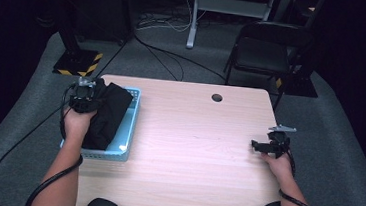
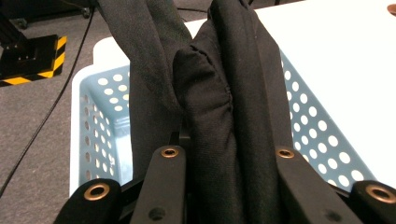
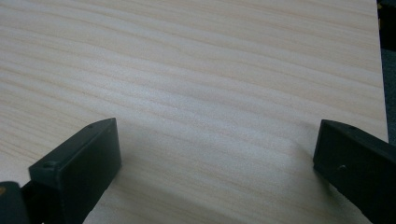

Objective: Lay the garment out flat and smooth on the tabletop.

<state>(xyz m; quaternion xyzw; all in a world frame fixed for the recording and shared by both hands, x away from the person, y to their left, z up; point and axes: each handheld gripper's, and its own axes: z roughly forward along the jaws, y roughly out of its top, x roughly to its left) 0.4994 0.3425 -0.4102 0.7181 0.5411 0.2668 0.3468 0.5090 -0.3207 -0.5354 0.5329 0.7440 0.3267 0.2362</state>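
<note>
- Gripping a bunched fold of the black cloth (image 2: 205, 107), the left gripper (image 1: 84, 99) sits at the left of the high view; its jaws are closed on the fabric, which fills the gap between them in the left gripper view.
- The black cloth (image 1: 107, 114) lies draped over and into the light blue perforated basket (image 1: 126, 145), which stands at the left edge of the wooden table (image 1: 192, 144).
- The right gripper (image 1: 270, 145) rests at the right edge of the high view, well apart from the cloth; its jaws stand wide open over bare table (image 3: 196, 84), holding nothing.
- Handling, as judged: the cloth looks soft, limp and light, neither fragile nor slippery. It will sag and trail from any single grip.
- Best hold, as judged: a gathered ridge or a hem, where several layers bunch together.
</note>
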